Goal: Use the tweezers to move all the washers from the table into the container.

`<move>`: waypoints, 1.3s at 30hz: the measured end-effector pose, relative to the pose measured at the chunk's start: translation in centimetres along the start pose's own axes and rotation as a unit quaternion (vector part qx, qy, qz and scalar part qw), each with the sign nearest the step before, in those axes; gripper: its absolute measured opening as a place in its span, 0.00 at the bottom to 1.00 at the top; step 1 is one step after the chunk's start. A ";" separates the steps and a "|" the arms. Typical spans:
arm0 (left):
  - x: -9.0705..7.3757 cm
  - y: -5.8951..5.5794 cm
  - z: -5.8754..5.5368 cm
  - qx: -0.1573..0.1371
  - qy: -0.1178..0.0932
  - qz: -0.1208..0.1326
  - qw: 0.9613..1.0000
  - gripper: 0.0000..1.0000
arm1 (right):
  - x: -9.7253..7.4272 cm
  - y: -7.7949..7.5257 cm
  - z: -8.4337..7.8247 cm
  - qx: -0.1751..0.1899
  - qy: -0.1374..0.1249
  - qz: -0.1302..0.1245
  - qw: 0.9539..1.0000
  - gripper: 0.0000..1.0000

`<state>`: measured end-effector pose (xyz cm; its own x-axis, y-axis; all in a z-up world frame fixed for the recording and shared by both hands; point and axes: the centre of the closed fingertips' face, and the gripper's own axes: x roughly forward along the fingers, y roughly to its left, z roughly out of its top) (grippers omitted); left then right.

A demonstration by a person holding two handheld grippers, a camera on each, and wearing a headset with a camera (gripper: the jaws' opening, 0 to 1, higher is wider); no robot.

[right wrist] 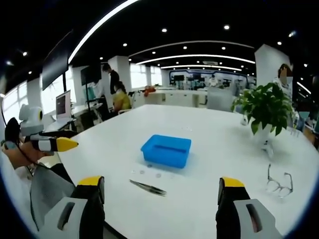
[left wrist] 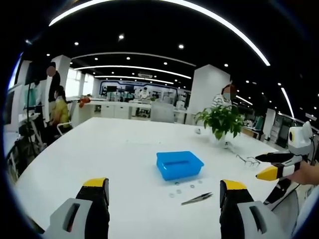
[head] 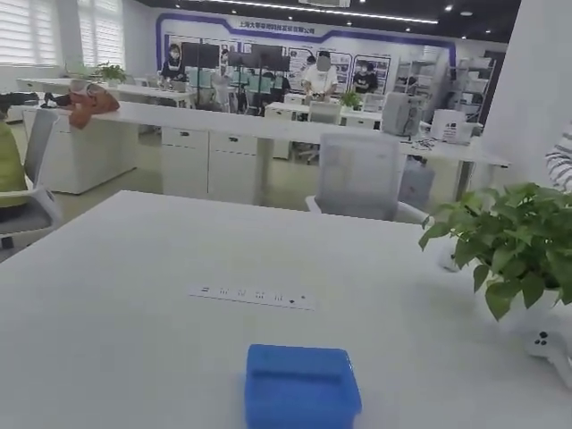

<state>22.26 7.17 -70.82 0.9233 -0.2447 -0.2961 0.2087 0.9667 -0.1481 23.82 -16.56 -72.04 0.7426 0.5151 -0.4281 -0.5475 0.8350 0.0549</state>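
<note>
The washers point(left wrist: 184, 188) lie loose and flat on the table point(head: 134, 313), just beside the box point(left wrist: 179, 165), on the side of the box that faces me. I think they sit that close so each one has only a short trip into the box. The tweezers point(left wrist: 197, 199) lie flat too, a bit farther from the box than the washers, with nothing holding them. From the right gripper view the same row shows: box point(right wrist: 166, 149), then washers point(right wrist: 149, 172), then tweezers point(right wrist: 148, 187). The box has no lid and looks ready to take things. My left gripper point(left wrist: 164, 185) has its jaws wide apart and holds nothing. My right gripper point(right wrist: 161, 182) is the same, jaws wide apart, nothing in them. Both hang in the air, back from the box, farther from it than the tweezers, one on each side. I guess I hold them open like this because the tweezers must be picked up first. Glasses point(right wrist: 278, 184) lie well off to the right of the box, and a plant point(head: 518, 241) stands beyond the box on that side.
</note>
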 end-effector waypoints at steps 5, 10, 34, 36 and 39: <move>0.2 0.0 0.0 0.011 0.006 -0.003 1.000 0.93 | 0.1 -0.2 0.2 0.000 -0.001 -0.002 1.000 0.93; 0.6 -0.1 -0.3 0.018 0.022 -0.007 1.000 0.86 | 0.6 -0.6 0.4 0.004 0.001 0.005 1.000 0.93; 6.4 -3.8 -2.8 0.048 0.100 -0.133 0.985 0.16 | 2.9 -1.3 -1.7 -0.014 0.056 0.018 0.998 0.82; 7.2 -4.1 -3.3 0.075 0.106 -0.144 0.981 0.08 | 3.1 -1.5 -2.0 -0.012 0.062 0.019 0.998 0.82; 8.4 -4.3 -4.1 0.091 0.115 -0.153 0.977 0.00 | 3.4 -1.7 -2.6 -0.006 0.073 0.022 0.997 0.82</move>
<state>27.74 0.62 -76.53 0.7156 -0.5148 -0.4721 0.5370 0.8377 -0.0994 26.28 -16.79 -75.90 0.6543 0.5167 -0.5522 -0.5830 0.8097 0.0667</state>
